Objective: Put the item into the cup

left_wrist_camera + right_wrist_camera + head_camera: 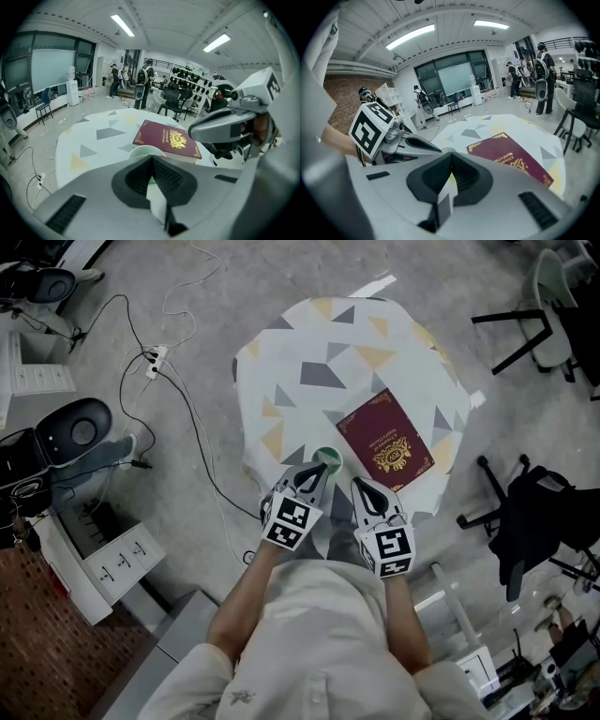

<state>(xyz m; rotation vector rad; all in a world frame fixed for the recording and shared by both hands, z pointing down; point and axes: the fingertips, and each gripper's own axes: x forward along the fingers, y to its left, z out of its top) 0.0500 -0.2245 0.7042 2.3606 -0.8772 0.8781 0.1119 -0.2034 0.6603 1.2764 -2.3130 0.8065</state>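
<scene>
A small green cup stands near the front edge of the table, which has a white cloth with triangles. Just right of it lies a maroon booklet with gold print, flat on the cloth. My left gripper is shut and empty, with its tips right beside the cup. The left gripper view shows the cup's pale rim just beyond the closed jaws and the booklet farther on. My right gripper is shut and empty too, just short of the booklet's near corner.
Cables and a power strip lie on the floor to the left. A white shelf unit stands at lower left. A black office chair is close to the table's right side. Several people stand far back.
</scene>
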